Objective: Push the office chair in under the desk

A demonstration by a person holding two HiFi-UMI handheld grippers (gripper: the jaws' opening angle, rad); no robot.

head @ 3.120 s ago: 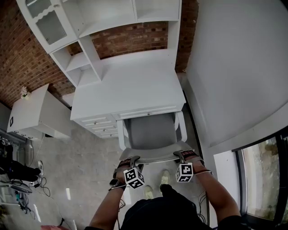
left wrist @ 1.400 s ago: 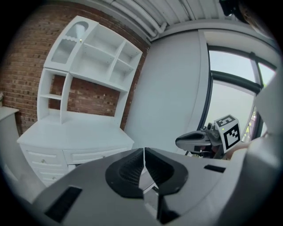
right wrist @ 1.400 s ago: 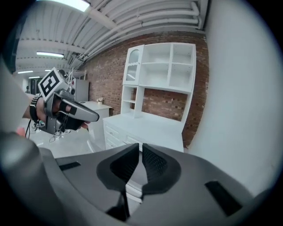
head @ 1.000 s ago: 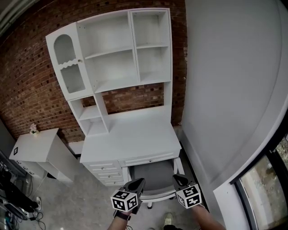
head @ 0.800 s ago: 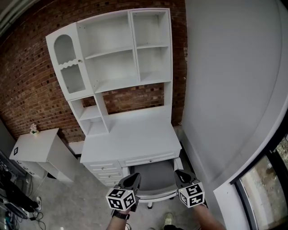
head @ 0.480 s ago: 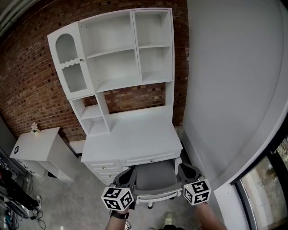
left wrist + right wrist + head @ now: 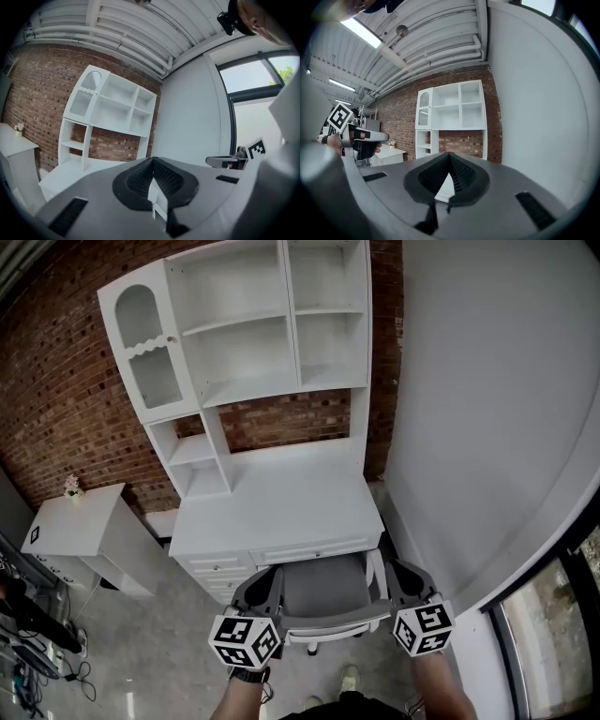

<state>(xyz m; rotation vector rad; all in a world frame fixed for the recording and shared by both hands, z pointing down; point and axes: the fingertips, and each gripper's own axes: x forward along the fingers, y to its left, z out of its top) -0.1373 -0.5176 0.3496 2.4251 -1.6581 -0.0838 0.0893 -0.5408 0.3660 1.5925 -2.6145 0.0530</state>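
The white desk [image 7: 281, 512] with its tall hutch [image 7: 253, 324] stands against the brick wall. Tucked partly under the desk's front edge is the office chair [image 7: 323, 592], with a grey seat and a white back rim [image 7: 339, 622]. My left gripper [image 7: 270, 574] hangs just left of the chair back, shut and empty. My right gripper [image 7: 396, 566] hangs just right of it, also shut and empty. Neither touches the chair. In the left gripper view the left gripper [image 7: 152, 176] points at the hutch [image 7: 112, 110]. The right gripper [image 7: 449, 169] also faces the hutch [image 7: 454, 110].
A low white cabinet [image 7: 80, 531] with a small plant [image 7: 70, 487] stands left of the desk. A grey wall [image 7: 487, 427] runs close along the right, with a window [image 7: 581, 615] below it. Cables and gear [image 7: 19, 643] lie on the floor at far left.
Over the last second both grippers drew apart, from the chair's back rim out to either side of it. Three seconds ago they rested against that rim.
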